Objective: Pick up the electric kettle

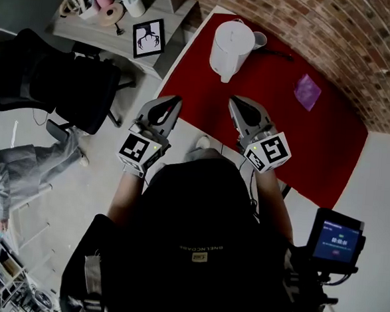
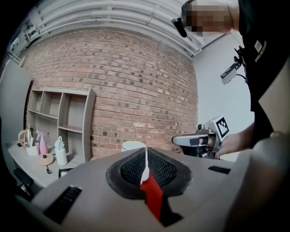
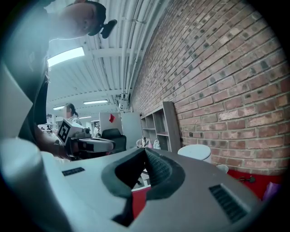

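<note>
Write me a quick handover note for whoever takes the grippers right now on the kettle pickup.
Left gripper: jaws together, empty, at the near edge of the red table.
Right gripper: jaws look together, empty, over the table's near part.
Electric kettle: upright at the far end of the table, ahead of both grippers, untouched. A white cup sits close beside it.
Done: nothing gripped yet.
Left: open a gripper, reach the kettle, close on it and lift, minding the cup.
</note>
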`<control>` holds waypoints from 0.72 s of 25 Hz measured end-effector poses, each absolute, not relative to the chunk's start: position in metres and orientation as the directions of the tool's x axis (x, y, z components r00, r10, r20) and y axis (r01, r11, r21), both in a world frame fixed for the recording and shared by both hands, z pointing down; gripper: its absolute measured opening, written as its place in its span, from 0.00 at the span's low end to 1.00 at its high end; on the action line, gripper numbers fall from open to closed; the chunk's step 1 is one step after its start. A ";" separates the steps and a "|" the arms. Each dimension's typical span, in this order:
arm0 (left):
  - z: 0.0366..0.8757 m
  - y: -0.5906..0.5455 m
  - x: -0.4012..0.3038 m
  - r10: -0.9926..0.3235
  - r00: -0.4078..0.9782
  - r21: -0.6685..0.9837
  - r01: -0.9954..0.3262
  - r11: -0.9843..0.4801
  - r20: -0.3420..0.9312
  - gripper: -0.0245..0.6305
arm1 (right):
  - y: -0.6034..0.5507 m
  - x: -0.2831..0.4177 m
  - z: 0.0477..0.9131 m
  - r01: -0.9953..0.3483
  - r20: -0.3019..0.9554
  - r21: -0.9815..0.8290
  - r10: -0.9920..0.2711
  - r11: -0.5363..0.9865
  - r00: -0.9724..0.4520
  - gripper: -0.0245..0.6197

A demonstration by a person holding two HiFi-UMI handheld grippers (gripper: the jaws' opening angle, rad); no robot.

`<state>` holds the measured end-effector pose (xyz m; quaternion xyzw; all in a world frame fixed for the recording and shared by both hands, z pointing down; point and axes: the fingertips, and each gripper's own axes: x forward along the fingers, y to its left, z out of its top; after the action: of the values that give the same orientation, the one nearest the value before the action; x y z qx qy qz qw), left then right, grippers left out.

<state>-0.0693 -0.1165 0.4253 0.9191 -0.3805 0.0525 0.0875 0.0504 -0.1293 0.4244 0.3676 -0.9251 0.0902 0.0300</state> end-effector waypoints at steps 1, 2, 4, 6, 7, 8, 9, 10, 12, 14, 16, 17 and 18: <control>0.426 -0.119 -0.067 -0.690 0.705 0.118 -0.709 -0.696 0.163 0.05 | -0.132 0.053 0.425 -0.686 0.121 -0.147 -0.675 0.713 -0.728 0.04; 0.426 -0.122 -0.064 -0.690 0.705 0.116 -0.708 -0.697 0.164 0.05 | -0.135 0.056 0.425 -0.686 0.121 -0.148 -0.676 0.712 -0.727 0.04; 0.426 -0.128 -0.058 -0.686 0.708 0.115 -0.705 -0.700 0.169 0.05 | -0.140 0.063 0.426 -0.689 0.121 -0.152 -0.678 0.709 -0.725 0.04; 0.428 -0.133 -0.051 -0.680 0.711 0.114 -0.701 -0.704 0.179 0.05 | -0.145 0.071 0.427 -0.693 0.121 -0.157 -0.682 0.704 -0.721 0.04; 0.429 -0.135 -0.047 -0.676 0.713 0.115 -0.699 -0.706 0.183 0.05 | -0.147 0.075 0.427 -0.695 0.120 -0.158 -0.685 0.701 -0.718 0.04; 0.430 -0.137 -0.044 -0.673 0.716 0.116 -0.696 -0.708 0.186 0.05 | -0.148 0.078 0.427 -0.698 0.120 -0.159 -0.689 0.698 -0.715 0.04; 0.431 -0.139 -0.042 -0.669 0.719 0.116 -0.693 -0.712 0.189 0.05 | -0.149 0.082 0.427 -0.702 0.120 -0.160 -0.693 0.694 -0.711 0.04; 0.433 -0.140 -0.040 -0.664 0.723 0.114 -0.689 -0.716 0.191 0.05 | -0.150 0.085 0.428 -0.707 0.119 -0.162 -0.697 0.689 -0.707 0.04; 0.434 -0.143 -0.036 -0.658 0.728 0.115 -0.683 -0.722 0.193 0.05 | -0.150 0.090 0.430 -0.716 0.120 -0.167 -0.706 0.678 -0.698 0.04; 0.435 -0.147 -0.031 -0.654 0.732 0.115 -0.679 -0.725 0.192 0.05 | -0.151 0.096 0.432 -0.723 0.124 -0.170 -0.713 0.670 -0.690 0.04; 0.436 -0.150 -0.027 -0.649 0.736 0.117 -0.674 -0.730 0.192 0.05 | -0.152 0.101 0.435 -0.729 0.128 -0.172 -0.719 0.662 -0.683 0.04; 0.437 -0.151 -0.025 -0.646 0.739 0.118 -0.671 -0.732 0.193 0.05 | -0.152 0.103 0.436 -0.733 0.130 -0.173 -0.723 0.657 -0.679 0.04; 0.437 -0.152 -0.023 -0.642 0.742 0.120 -0.667 -0.735 0.194 0.05 | -0.153 0.105 0.436 -0.737 0.132 -0.174 -0.726 0.653 -0.675 0.04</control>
<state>-0.0230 -0.1516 0.4369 0.9288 -0.3523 0.0699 0.0909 0.1052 -0.1525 0.4360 0.4026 -0.9088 0.1069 0.0253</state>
